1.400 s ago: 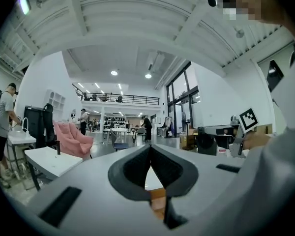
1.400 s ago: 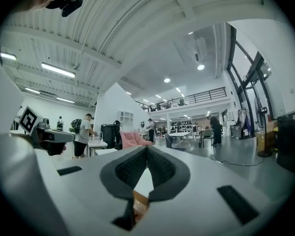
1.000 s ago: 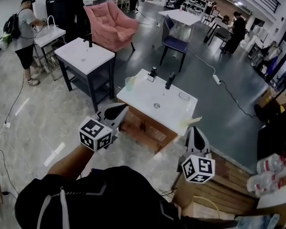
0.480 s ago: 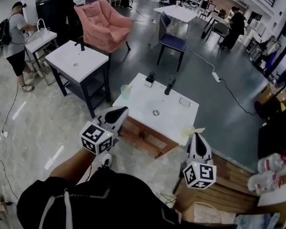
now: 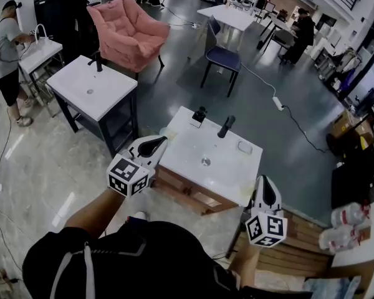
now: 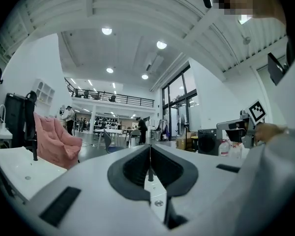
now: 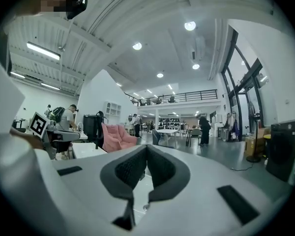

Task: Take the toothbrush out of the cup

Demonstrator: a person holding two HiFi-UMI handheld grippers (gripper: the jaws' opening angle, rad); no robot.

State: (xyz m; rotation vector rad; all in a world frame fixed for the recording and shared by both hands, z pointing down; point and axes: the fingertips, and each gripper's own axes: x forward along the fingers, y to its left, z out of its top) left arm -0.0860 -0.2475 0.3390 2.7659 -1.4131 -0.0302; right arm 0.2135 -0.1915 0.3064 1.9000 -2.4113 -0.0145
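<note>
Left gripper (image 5: pixel 156 142): jaws pressed together with nothing in them; it points level at the near left corner of the sink counter.
Right gripper (image 5: pixel 262 182): jaws also closed and empty; it is held off the counter's near right corner, well apart from the other gripper.
Sink counter (image 5: pixel 193 143): a white top directly ahead, between the two grippers, with a round drain (image 5: pixel 205 161) near its middle.
Cup (image 5: pixel 164 131): only a faint pale shape at the counter's left corner, just past the left tip. The gripper's own body covers most of it, and the toothbrush cannot be made out in any view.
Below the counter: a wooden crate (image 5: pixel 190 189) sits under the near edge, and wooden boards (image 5: pixel 299 248) lie just beside the right-hand gripper.
Back edge of the counter: a black faucet (image 5: pixel 225 126), with a small black item on a white base (image 5: pixel 199 114) to its left and a soap dish (image 5: pixel 243 147) to its right.
Out to the left: a second white sink stand (image 5: pixel 87 86) on a dark frame, well apart.
Out to the right: plastic bottles (image 5: pixel 346 226).
Beyond the counter: a power strip (image 5: pixel 277 103) with its cable on the grey floor, a blue chair (image 5: pixel 221 56) and a pink armchair (image 5: pixel 128 30).
Farthest: a white table (image 5: pixel 232 17), a person (image 5: pixel 6 61) at another sink far left, and a second person (image 5: pixel 299 33) far right.
</note>
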